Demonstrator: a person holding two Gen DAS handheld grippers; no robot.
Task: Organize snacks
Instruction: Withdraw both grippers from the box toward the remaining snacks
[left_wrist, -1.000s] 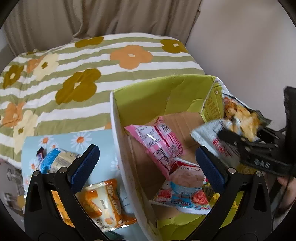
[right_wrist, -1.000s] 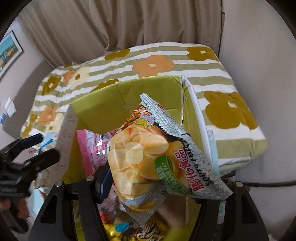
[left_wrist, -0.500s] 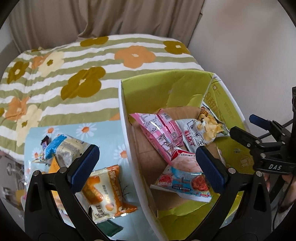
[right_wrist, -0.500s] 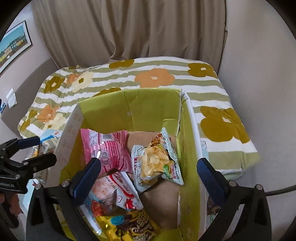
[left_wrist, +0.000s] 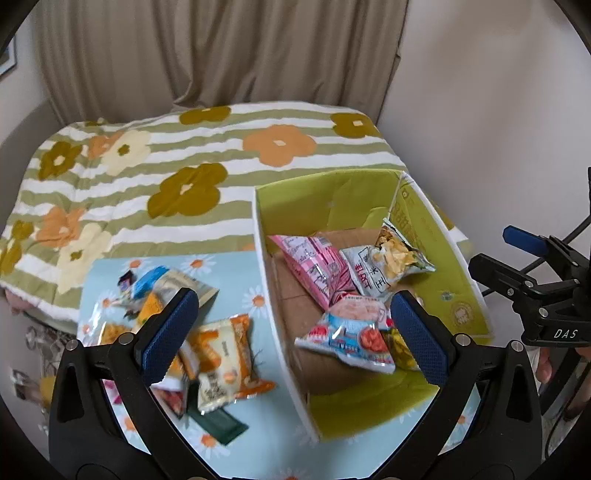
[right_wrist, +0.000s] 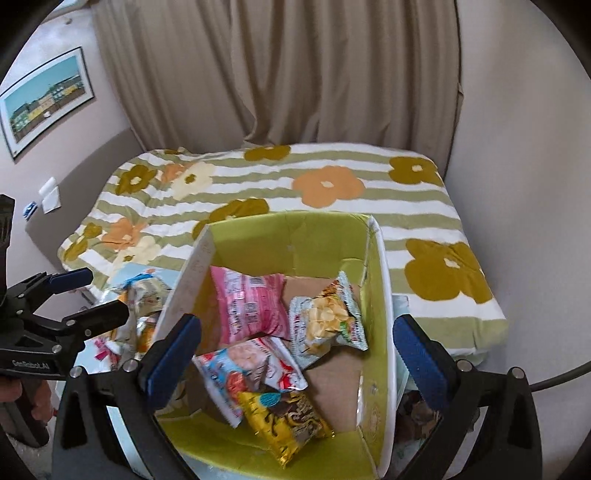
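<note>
A green cardboard box (left_wrist: 325, 199) (right_wrist: 291, 236) holds several snack bags: a pink bag (left_wrist: 314, 262) (right_wrist: 251, 306), a grey chip bag (left_wrist: 391, 262) (right_wrist: 328, 317), a shrimp-flavour bag (left_wrist: 351, 336) (right_wrist: 247, 365) and a yellow bag (right_wrist: 291, 421). Loose snacks, among them an orange-and-white bag (left_wrist: 221, 358), lie on a blue daisy cloth (left_wrist: 229, 266) left of the box. My left gripper (left_wrist: 291, 336) is open and empty above the box's left wall. My right gripper (right_wrist: 295, 354) is open and empty above the box.
The box and cloth rest on a bed with a green-striped flowered quilt (left_wrist: 166, 177) (right_wrist: 332, 184). Beige curtains hang behind it, and a plain wall stands close on the right. A framed picture (right_wrist: 44, 99) hangs on the left wall.
My right gripper opened and let the chip bag fall into the box, then drew back and up. My left gripper also rose and pulled back, so more of the cloth shows.
</note>
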